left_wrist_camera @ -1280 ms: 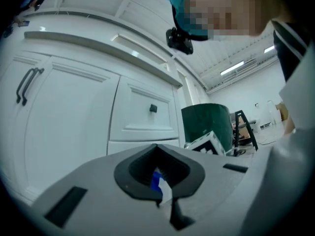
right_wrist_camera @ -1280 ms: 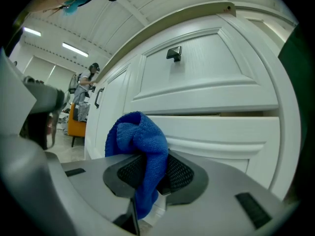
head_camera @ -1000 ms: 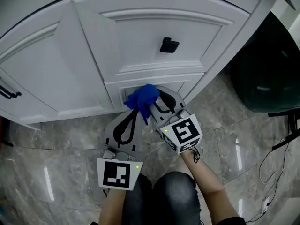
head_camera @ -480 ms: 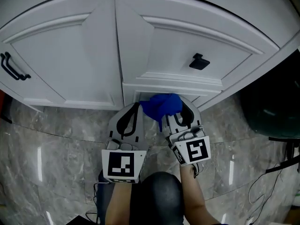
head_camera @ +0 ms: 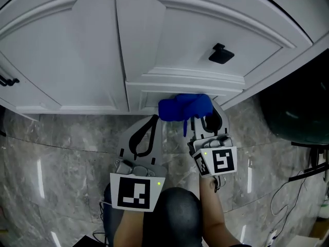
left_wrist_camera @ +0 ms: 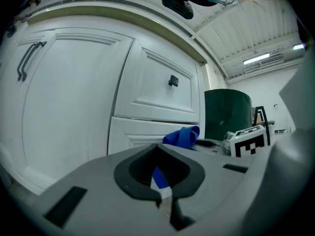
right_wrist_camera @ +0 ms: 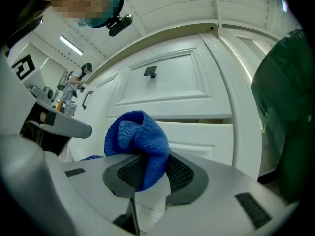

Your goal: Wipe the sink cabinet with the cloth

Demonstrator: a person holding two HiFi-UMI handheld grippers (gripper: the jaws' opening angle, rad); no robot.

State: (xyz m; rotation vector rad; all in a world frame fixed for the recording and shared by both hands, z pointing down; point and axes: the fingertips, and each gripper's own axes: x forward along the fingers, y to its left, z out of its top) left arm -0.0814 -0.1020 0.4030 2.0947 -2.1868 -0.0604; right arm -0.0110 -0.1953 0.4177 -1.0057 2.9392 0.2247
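1. Sink cabinet: white with raised-panel fronts. It fills the top of the head view, and its bottom edge meets the floor.
2. Floor: glossy grey marbled tile that runs under my knees.
3. Dark green bin: stands on the floor off the cabinet's right end.
4. Drawer front: sits on the right half of the cabinet. A small black knob is at its middle.
5. Low panel: a narrow strip under the drawer, along the cabinet's bottom edge.
6. My left hand-held gripper: grey, with a marker cube at its back. The jaws are closed tip to tip and hold nothing. The blue seen through their loop is the cloth lying beyond them. The tips point at the low panel, just left of the cloth.
7. My right hand-held gripper: lies just beside the left one and carries its own marker cube. The jaws are clamped on the cloth, which bulges out above the ribbed pads.
8. Cloth: blue knit bunched into a wad, with one strand hanging down. It is at the low panel under the drawer, close to the cabinet's bottom edge. I cannot tell whether it presses on the panel.
9. Black bar handle: at the cabinet's left edge, cut off by the frame.
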